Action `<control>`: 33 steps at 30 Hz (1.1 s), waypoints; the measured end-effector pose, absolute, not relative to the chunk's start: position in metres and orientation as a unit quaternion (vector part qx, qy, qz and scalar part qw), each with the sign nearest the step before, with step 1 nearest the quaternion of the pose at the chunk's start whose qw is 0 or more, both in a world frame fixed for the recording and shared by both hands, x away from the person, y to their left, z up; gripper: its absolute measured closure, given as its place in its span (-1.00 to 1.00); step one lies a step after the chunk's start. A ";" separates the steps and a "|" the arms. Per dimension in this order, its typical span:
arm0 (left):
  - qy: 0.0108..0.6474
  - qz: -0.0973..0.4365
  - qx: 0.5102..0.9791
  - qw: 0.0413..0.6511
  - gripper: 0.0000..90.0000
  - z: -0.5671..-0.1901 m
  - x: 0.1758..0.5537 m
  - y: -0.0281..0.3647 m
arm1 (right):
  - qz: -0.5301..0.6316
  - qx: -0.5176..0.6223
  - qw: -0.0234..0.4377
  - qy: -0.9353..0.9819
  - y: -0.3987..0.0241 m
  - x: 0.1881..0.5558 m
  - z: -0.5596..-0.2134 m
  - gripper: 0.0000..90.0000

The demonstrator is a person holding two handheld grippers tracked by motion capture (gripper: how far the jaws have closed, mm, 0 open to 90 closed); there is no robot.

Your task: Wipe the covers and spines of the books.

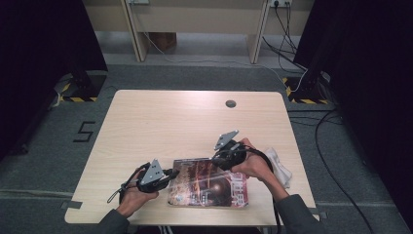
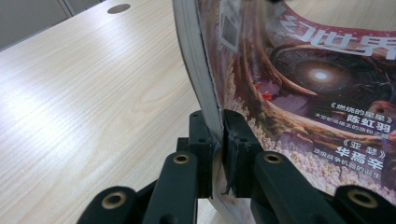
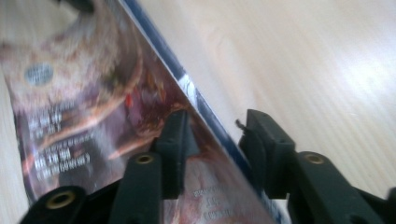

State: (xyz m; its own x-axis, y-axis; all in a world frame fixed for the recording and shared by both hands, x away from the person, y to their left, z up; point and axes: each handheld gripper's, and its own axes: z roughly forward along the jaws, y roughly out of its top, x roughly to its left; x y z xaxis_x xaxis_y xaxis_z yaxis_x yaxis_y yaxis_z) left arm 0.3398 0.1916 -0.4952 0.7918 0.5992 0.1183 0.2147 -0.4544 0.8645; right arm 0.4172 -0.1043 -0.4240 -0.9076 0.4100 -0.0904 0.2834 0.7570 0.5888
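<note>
A person seated at a pale wooden worktop (image 1: 160, 122) works a magazine (image 1: 207, 185) with a claw in each hand. The magazine, its glossy cover printed with a dark fantasy scene and Chinese lettering, lies at the near edge of the worktop, between the two hands. The left claw (image 1: 171, 173) comes in level from the magazine's left side and is clamped tight on that edge; in the left gripper view the pages (image 2: 201, 70) stand pinched between the two black pads (image 2: 236, 135). The right claw (image 1: 225, 158) is over the magazine's far right corner; in the right gripper view its jaws stand partly apart, straddling the blue-edged border of the cover (image 3: 205, 107), with one pad (image 3: 175, 135) over the cover and the other clear of it above bare wood. A white cloth (image 1: 281, 165) lies crumpled just right of the right hand (image 1: 255, 165).
</note>
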 end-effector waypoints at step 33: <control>0.274 0.250 0.820 0.436 0.84 -0.489 0.324 0.198 | 0.237 0.456 0.226 0.828 -0.269 0.390 -0.476 0.47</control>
State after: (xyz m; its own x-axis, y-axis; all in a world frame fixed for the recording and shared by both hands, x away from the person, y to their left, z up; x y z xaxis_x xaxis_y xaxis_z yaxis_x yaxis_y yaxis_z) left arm 0.3239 0.1984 -0.4888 0.7244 0.6680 0.1701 0.2319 -0.4686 0.8524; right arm 0.3898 -0.2691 -0.4755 -0.4821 0.8617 -0.1580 0.6480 0.4721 0.5977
